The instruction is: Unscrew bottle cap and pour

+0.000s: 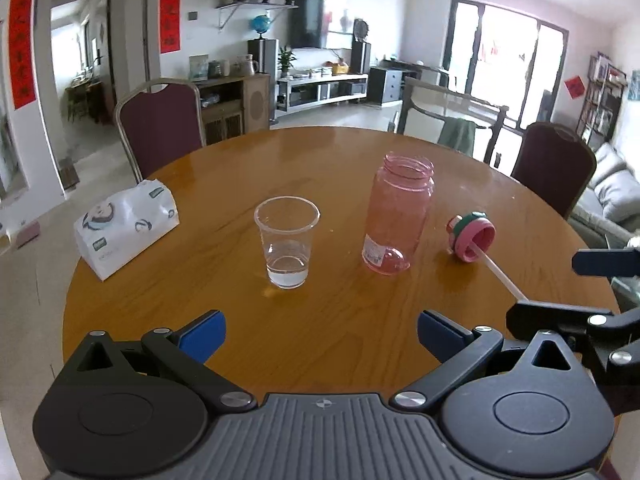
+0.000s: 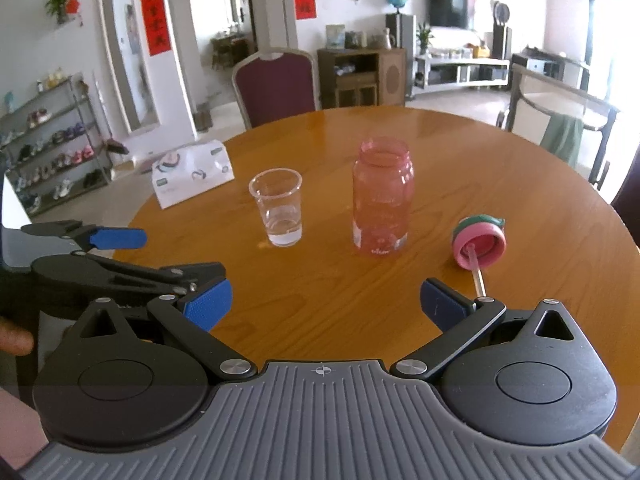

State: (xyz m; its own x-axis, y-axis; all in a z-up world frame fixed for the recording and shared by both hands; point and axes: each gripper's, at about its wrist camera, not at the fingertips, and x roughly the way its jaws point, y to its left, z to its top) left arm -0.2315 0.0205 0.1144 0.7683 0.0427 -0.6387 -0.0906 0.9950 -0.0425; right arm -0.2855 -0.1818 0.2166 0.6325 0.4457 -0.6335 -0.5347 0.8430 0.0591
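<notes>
A pink see-through bottle [image 1: 396,216] stands upright and uncapped on the round wooden table [image 1: 320,320]; it also shows in the right wrist view [image 2: 382,200]. Its pink and green cap [image 1: 472,236] with a straw lies on its side to the right [image 2: 480,242]. A clear plastic cup [image 1: 287,242] with a little water stands left of the bottle [image 2: 278,206]. My left gripper [image 1: 320,338] is open and empty, short of the cup and bottle. My right gripper [image 2: 326,308] is open and empty, near the table's front edge.
A white tissue pack [image 1: 126,226] lies at the table's left side [image 2: 192,172]. Dark red chairs [image 1: 160,128] stand at the far side and at the right [image 1: 554,164]. Each gripper shows at the edge of the other's view.
</notes>
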